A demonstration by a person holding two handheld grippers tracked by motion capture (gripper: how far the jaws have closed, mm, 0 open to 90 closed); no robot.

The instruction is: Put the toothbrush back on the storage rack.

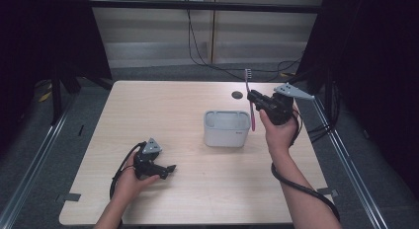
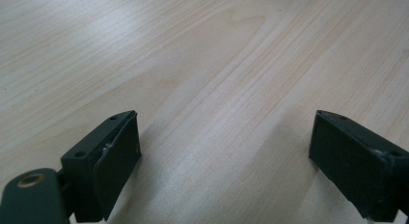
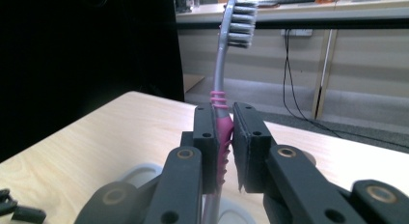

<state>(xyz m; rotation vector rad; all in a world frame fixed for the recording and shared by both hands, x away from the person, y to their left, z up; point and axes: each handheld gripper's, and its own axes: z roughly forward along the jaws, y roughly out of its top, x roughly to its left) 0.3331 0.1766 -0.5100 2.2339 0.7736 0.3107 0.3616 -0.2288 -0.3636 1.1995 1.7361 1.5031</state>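
1. Above the table (image 1: 188,199), the high view has the right gripper (image 1: 255,101) raised beside a white holder (image 1: 226,129), clamping a toothbrush (image 1: 250,98) upright with its bristles on top and its lower end just beside the holder's right rim. The left gripper (image 1: 170,168) rests low on the wood, well apart.
2. Left gripper view: the jaws stand wide apart over bare table (image 2: 202,64), holding nothing.
3. Right gripper view: the jaws pinch the toothbrush (image 3: 221,122) at its pink grip; the grey neck and bristles rise above, the holder (image 3: 140,175) below.
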